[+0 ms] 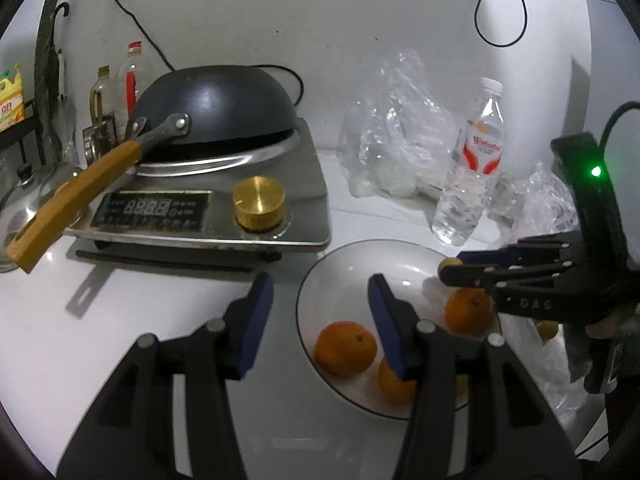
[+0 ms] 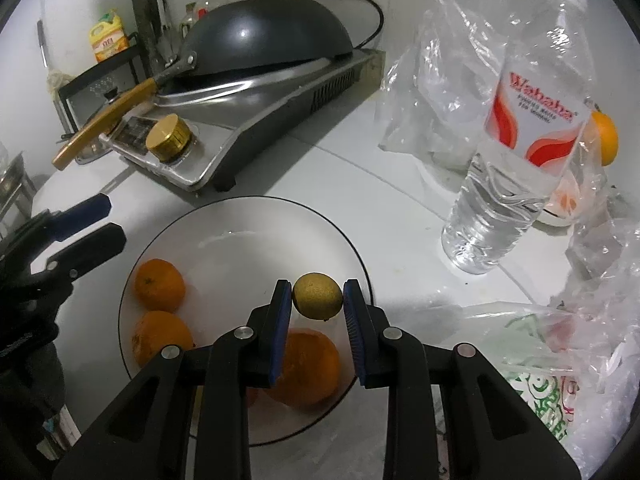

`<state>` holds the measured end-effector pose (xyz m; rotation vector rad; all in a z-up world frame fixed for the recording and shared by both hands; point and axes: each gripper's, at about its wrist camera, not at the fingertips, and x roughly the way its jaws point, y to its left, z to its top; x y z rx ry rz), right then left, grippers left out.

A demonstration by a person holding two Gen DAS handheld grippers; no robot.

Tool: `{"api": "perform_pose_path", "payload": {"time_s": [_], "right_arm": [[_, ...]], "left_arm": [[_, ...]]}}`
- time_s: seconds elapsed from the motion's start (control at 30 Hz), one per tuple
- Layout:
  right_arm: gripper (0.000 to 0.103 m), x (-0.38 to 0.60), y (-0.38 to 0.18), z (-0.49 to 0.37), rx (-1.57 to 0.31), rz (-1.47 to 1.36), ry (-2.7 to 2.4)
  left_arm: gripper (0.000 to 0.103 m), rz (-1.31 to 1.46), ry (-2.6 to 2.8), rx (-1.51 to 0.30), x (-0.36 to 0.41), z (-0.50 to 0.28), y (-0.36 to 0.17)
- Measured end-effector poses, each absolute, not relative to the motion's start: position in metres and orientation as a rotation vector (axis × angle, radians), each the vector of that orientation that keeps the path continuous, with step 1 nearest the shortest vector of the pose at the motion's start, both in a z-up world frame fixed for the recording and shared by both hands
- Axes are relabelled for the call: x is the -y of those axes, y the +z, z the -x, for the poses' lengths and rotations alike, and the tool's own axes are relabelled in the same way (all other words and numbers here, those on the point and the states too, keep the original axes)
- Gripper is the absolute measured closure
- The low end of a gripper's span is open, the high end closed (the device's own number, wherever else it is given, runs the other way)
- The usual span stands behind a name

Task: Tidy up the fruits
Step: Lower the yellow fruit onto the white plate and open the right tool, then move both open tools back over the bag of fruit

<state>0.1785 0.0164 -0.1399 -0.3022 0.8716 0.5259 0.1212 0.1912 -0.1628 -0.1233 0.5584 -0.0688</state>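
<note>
Left wrist view: the left gripper [image 1: 320,320] stands partly open and empty, its right finger over the near left of the white plate [image 1: 352,256]; three oranges [image 1: 346,348] lie in the plate's near half. The right gripper [image 1: 450,266] reaches in from the right above the plate's far right rim.

Right wrist view: the right gripper [image 2: 318,300] is clamped on a small yellow-green fruit [image 2: 318,296], held above the plate [image 2: 240,216]. Bare plate lies just beyond the fruit, so lowering it there looks likely. Another orange [image 2: 606,138] sits far right, behind the water bottle [image 2: 516,140].
</note>
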Motion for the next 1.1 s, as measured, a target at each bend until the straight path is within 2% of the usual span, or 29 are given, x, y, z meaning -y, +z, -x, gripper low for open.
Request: {"api": "perform_pose_path", "payload": {"time_s": [0.43,1.1], "right_arm": [[0.074,-0.016,-0.145,-0.178,-0.891,0.306,0.5],[0.074,0.011,-0.101,-0.131,-0.801,0.268,0.513]], "left_arm": [[0.052,0.126,-0.066,-0.56,-0.188,-0.112,-0.161],[0.052,0.091,-0.086,-0.506,-0.16,-0.076,-0.126]]}}
